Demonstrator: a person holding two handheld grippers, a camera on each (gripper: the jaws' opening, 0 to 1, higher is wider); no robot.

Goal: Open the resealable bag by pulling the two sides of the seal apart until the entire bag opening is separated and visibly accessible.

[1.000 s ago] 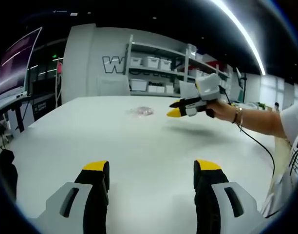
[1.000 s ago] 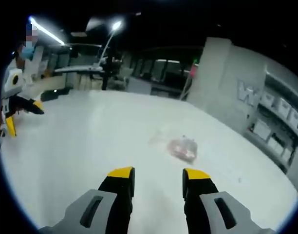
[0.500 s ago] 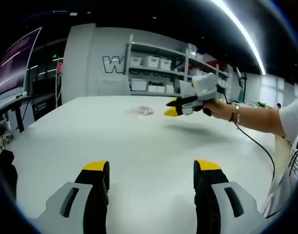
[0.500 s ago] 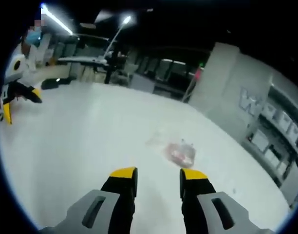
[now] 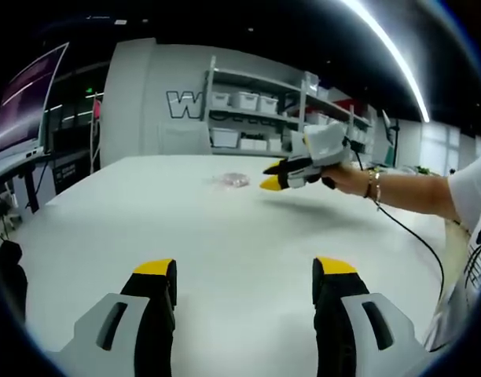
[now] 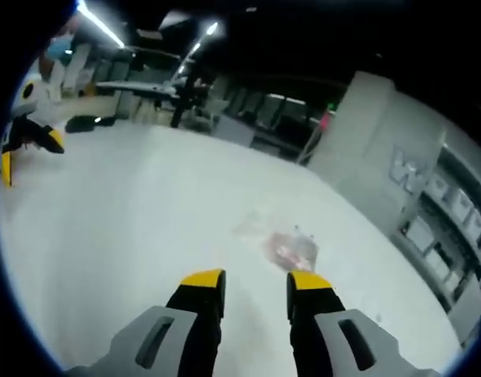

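White table (image 5: 225, 228) spans both views, broad and bare around the work area. Behind it, at twelve o'clock in the left gripper view, a grey wall with large white lettering (image 5: 181, 104) and a shelf unit (image 5: 256, 110) stacked with pale bins. A dark monitor (image 5: 24, 98) sits at ten o'clock, a long ceiling light strip (image 5: 390, 55) runs at one o'clock. Left gripper (image 5: 244, 283): jaws wide apart, yellow tips, nothing between them, low over the near table. In the right gripper view the left gripper shows again at nine o'clock (image 6: 16, 145), well apart from the bag. Right gripper (image 6: 252, 280): jaws set narrow with a clear gap, holding nothing, tips above the table just short of the bag. Seen from the left gripper view it hangs at one o'clock (image 5: 273, 177), carried by a hand (image 5: 346, 179) with a bracelet on the wrist, cable trailing below. Resealable bag (image 6: 288, 247): small, clear, reddish contents, lying flat on the table at twelve o'clock just beyond the right gripper's tips; in the left gripper view a faint patch at twelve o'clock (image 5: 229, 181), just left of the right gripper. Seal state too small to tell.
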